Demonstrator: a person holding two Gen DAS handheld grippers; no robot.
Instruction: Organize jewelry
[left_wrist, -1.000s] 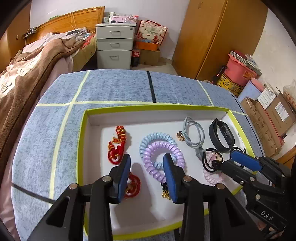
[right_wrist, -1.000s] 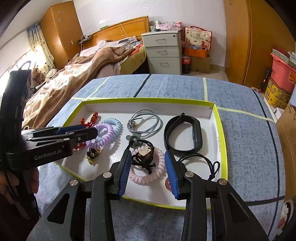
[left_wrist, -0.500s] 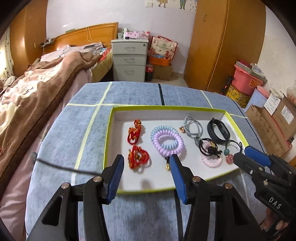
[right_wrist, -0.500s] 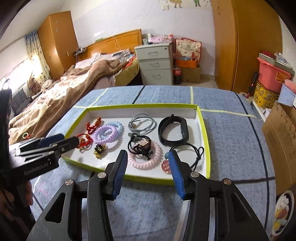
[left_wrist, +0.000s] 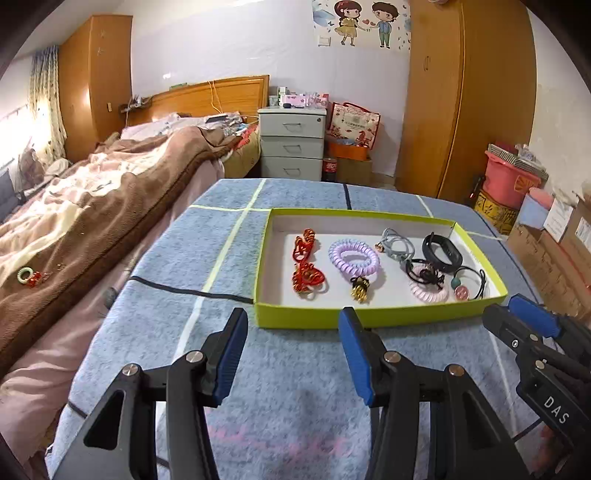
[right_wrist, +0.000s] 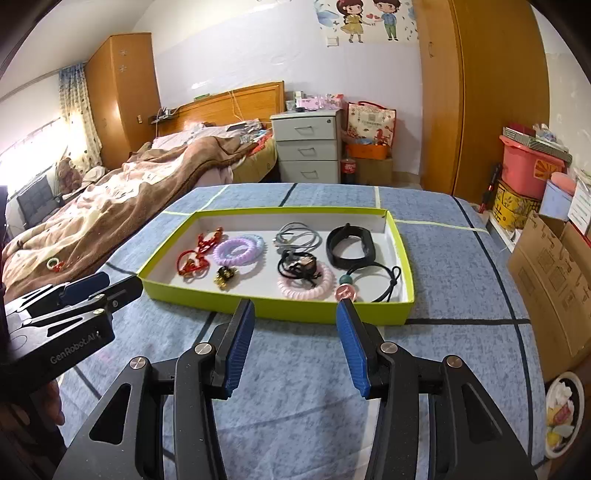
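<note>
A lime-green tray (left_wrist: 369, 317) (right_wrist: 258, 309) sits on the blue-covered table. It holds red knot ornaments (left_wrist: 306, 275) (right_wrist: 192, 260), purple and blue coil hair ties (left_wrist: 354, 256) (right_wrist: 236, 249), a small gold charm (left_wrist: 360, 290) (right_wrist: 225, 277), grey cords (left_wrist: 397, 245) (right_wrist: 297, 238), a black wristband (left_wrist: 441, 253) (right_wrist: 351, 245), a pink coil tie with a black band (left_wrist: 428, 288) (right_wrist: 304, 280) and a beaded black cord (left_wrist: 467, 286) (right_wrist: 369, 280). My left gripper (left_wrist: 293, 347) and right gripper (right_wrist: 295, 339) are open and empty, held in front of the tray's near wall.
A bed with a brown blanket (left_wrist: 92, 206) lies left of the table, with a small ring item (left_wrist: 27, 275) on it. Grey drawers (left_wrist: 291, 142) and wardrobes stand behind. Cardboard boxes (right_wrist: 550, 280) and a pink bin (left_wrist: 511, 181) stand at the right.
Both grippers have pulled back and up from over the tray to in front of its near wall, staying open. The items in the tray have not moved.
</note>
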